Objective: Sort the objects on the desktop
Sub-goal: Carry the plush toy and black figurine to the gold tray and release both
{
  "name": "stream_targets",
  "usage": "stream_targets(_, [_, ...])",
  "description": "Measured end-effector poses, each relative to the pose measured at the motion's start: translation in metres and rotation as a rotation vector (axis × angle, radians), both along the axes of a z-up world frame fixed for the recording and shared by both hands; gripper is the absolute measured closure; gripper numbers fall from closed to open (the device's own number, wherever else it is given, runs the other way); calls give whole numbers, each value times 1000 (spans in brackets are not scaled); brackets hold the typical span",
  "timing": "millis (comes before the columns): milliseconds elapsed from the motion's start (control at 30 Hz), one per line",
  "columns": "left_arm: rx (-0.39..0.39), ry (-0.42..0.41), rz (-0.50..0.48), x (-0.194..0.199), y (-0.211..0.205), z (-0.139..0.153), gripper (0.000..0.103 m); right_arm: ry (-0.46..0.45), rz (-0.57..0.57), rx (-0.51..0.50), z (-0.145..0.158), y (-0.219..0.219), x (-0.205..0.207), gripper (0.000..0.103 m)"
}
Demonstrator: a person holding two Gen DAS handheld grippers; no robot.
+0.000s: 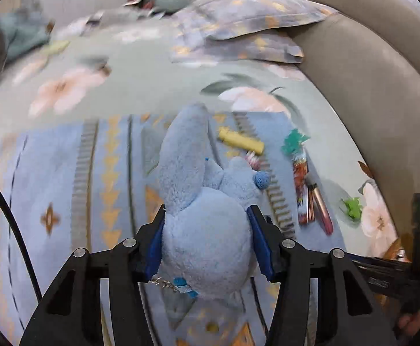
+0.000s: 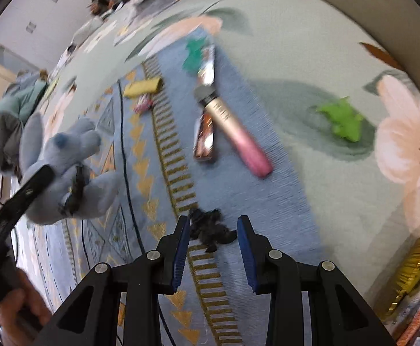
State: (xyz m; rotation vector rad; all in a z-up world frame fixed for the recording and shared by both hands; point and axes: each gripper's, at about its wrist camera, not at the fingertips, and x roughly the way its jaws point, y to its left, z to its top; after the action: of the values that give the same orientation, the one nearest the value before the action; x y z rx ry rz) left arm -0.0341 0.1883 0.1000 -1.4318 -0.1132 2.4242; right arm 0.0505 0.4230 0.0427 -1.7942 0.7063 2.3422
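Left gripper (image 1: 207, 242) clamping plush toy (image 1: 204, 230), base hidden

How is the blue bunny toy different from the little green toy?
The blue bunny toy is plush, big, and squeezed in the left gripper, lifted up. The green toy is smaller, bright green, and lies alone on the flowered bedspread, untouched. Both are toys on the bed.
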Motion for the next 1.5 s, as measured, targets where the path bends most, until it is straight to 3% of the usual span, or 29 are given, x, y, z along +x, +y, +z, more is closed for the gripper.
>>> stream_targets(100, [-75, -25, 2, 12, -14, -8, 53, -9, 11, 69, -3, -10, -5, 70])
stream_targets(233, [12, -83, 60, 18, -32, -16, 53, -33, 42, 101, -11, -17, -11, 70])
stream_targets(433, [9, -76, 14, 26, -29, -14, 53, -48, 102, 180, -18, -26, -12, 69])
stream_targets(600, [33, -85, 36, 30, -32, -14, 53, -42, 123, 245, -28, -31, -9, 69])
stream_targets(800, [37, -63, 23, 39, -31, -4, 53, 3, 75, 220, -19, -24, 10, 71])
stream_targets(933, [71, -63, 20, 46, -29, 7, 53, 26, 46, 159, 2, -20, 32, 71])
stream_targets(1067, [159, -98, -5, 56, -17, 19, 53, 72, 56, 138, 38, -17, 64, 71])
stream_targets(1333, [245, -131, -217, 96, 59, 45, 53, 69, -56, 41, 86, 7, 147, 71])
stream_targets(1500, [294, -171, -359, 122, 117, 52, 53, 59, -200, 91, 119, 49, 203, 71])
